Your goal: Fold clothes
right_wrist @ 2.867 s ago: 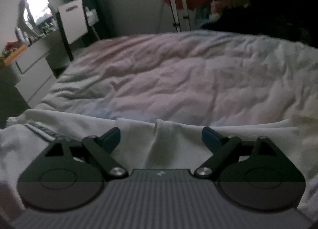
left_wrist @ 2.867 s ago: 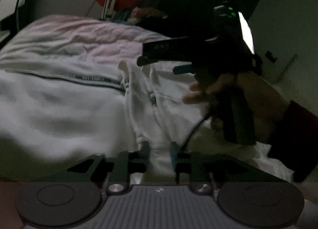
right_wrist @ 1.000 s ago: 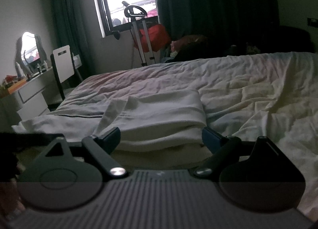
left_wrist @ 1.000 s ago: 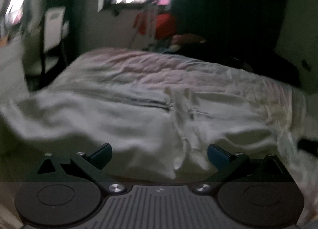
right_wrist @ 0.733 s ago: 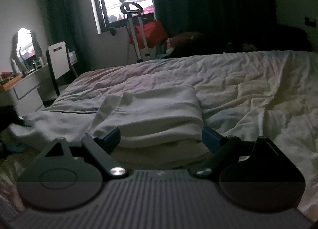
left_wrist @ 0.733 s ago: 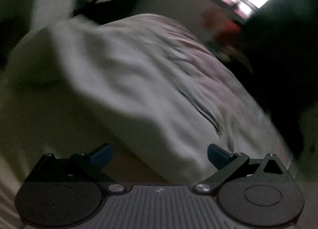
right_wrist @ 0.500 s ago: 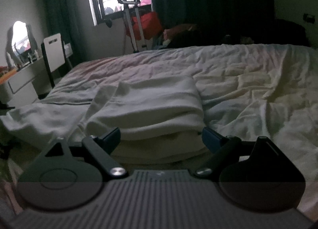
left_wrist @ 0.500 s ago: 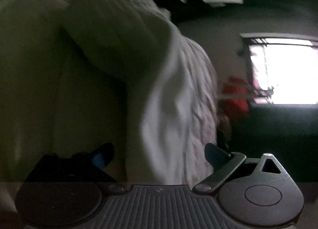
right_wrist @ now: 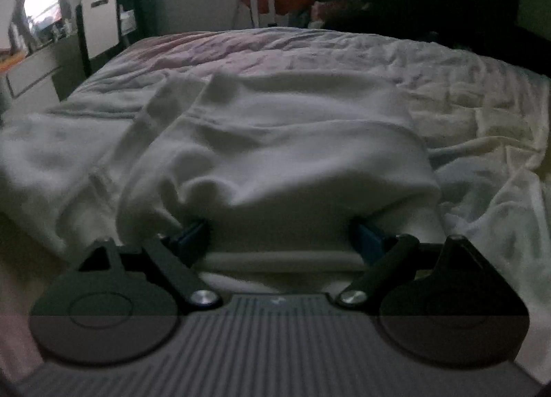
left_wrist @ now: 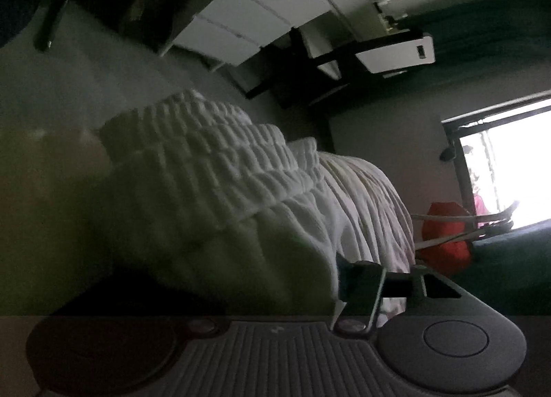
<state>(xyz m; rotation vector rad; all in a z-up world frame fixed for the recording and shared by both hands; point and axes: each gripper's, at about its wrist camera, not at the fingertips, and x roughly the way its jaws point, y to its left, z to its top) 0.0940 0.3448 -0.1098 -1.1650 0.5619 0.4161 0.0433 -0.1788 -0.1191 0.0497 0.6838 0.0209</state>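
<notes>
— Near edge of the bed point(right_wrist: 482, 114): right gripper point(right_wrist: 279, 238) with jaws spread wide, pinching nothing, and the white garment point(right_wrist: 292, 142) folded thick just ahead. Probably soft, light and floppy, prone to sagging.

— Left gripper point(left_wrist: 275, 293) rolled sideways against the ribbed band point(left_wrist: 213, 169); impossible to tell the jaws' state. Probably best pinched at band or corners, through all layers. Farther back, only rumpled bedding.

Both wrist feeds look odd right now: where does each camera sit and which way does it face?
Left wrist: on the left gripper, rolled sideways, close against the ribbed hem of the white garment; one finger shows.
Right wrist: on the right gripper, level, facing the folded white garment; both fingers show, spread.
Shared: bed, white chair, window.
</notes>
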